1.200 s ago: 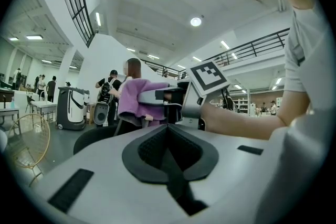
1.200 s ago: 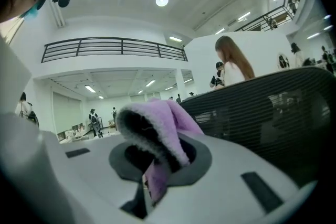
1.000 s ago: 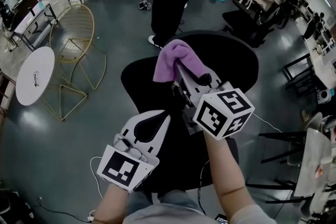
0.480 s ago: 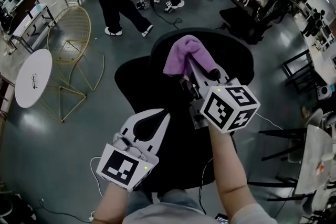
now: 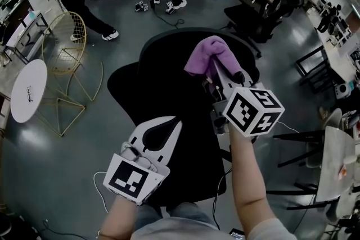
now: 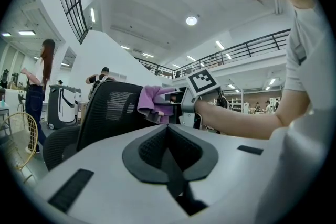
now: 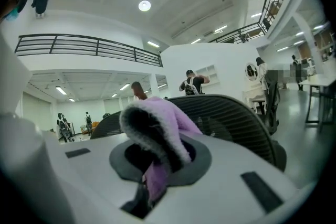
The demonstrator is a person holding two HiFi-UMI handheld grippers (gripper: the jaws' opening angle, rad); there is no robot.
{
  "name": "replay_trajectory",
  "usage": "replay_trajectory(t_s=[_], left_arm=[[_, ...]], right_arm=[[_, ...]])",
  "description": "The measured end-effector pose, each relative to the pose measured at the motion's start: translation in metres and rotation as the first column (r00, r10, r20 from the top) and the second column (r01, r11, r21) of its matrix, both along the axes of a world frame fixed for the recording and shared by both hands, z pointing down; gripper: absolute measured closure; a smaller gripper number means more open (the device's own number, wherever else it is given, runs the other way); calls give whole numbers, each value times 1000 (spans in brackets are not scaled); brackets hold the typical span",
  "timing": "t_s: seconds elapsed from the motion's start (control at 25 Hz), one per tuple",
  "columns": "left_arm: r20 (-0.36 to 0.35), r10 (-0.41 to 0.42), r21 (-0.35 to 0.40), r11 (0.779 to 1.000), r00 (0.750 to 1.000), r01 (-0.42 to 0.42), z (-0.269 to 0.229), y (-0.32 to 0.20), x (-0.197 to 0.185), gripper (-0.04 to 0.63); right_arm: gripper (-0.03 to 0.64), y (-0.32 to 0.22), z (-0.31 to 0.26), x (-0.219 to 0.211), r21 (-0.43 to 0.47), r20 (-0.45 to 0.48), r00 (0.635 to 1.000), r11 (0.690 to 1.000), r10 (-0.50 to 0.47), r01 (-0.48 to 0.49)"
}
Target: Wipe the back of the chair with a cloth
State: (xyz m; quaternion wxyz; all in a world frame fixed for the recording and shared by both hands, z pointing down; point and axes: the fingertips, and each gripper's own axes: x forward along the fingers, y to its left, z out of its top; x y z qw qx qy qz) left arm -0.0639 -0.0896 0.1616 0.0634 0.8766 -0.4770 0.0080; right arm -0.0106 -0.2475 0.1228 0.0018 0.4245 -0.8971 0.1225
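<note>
Clamping fingers of the right gripper [image 5: 218, 68] on the purple cloth [image 5: 207, 55], holding it at the mesh chair back [image 5: 169, 42] for wiping, parking the left gripper [image 5: 173, 121] aside, fingers together and empty.

The right hand-held gripper [image 5: 217, 68] slid its cloth [image 5: 208, 54] rightward along the chair back [image 5: 169, 46].

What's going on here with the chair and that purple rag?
A person holds a gripper in each hand. The right gripper is clamped on a purple cloth and holds it up at the top edge of the black chair backrest. Whether the cloth is pressing on the chair can't be told. The left gripper is shut with nothing in it, held lower and nearer the person, apart from the cloth.
</note>
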Motion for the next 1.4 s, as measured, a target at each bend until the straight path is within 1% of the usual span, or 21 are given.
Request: replay_trajectory(t_s=[0.44,0.68,0.96,1.4], left_arm=[[-8,48,9,999,999,-48,-2,-3,31,583],[-8,69,13,998,998,-69,-2,0,40,583],[-5,73,14,997,997,-73,-2,3,44,583],[3,48,6,999,999,-48,3,10,43,583]], right_arm=[[571,-3,-1,56,4,-18,996,996,90,-90],[571,2,0,77,3,-19,992,992,125,-125],[571,6,7,82,-3,-28,990,990,138,-138],[571,12,46,84,-58,-55,991,990,121,-125]])
